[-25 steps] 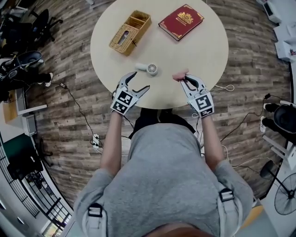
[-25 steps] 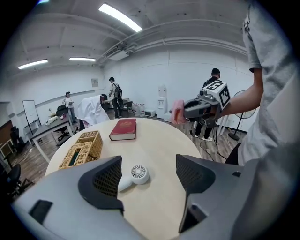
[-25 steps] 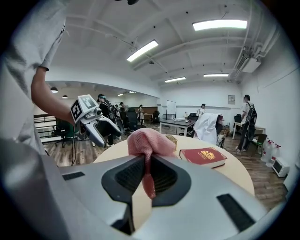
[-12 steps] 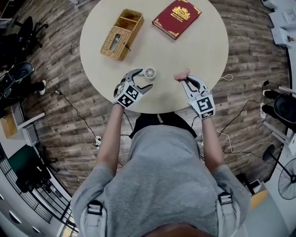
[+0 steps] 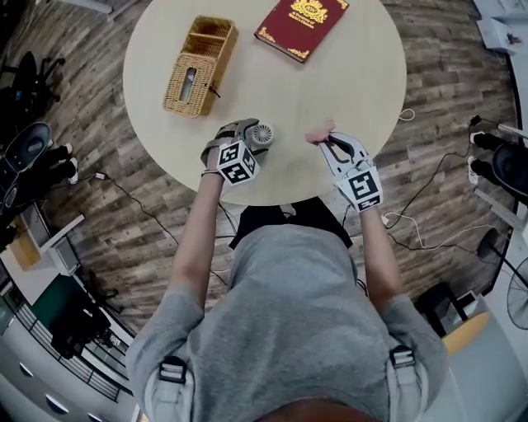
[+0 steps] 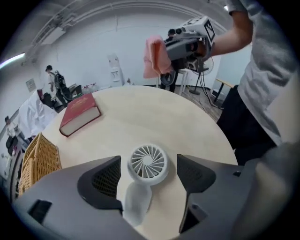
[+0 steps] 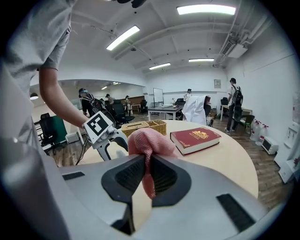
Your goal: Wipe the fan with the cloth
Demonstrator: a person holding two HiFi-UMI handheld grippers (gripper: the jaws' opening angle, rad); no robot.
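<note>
A small white hand-held fan [image 5: 264, 134] lies on the round table [image 5: 355, 74] near its front edge. In the left gripper view its round head [image 6: 148, 163] faces up and its handle [image 6: 136, 202] points back toward the camera. My left gripper [image 5: 247, 132] is open, with one jaw on each side of the fan head and a gap on both sides [image 6: 148, 176]. My right gripper [image 5: 328, 142] is shut on a pink cloth [image 5: 318, 132], held above the table to the right of the fan. The cloth [image 7: 147, 143] bunches out past the jaws [image 7: 146, 176].
A wicker basket [image 5: 195, 66] stands at the table's far left and a red book [image 5: 299, 21] lies at the far side. Cables [image 5: 412, 239] run over the wooden floor around the table. People and desks show in the room behind in the gripper views.
My left gripper has moved forward and right from the table's edge until its open jaws flank the fan. The right gripper has kept hold of the cloth in about the same place.
</note>
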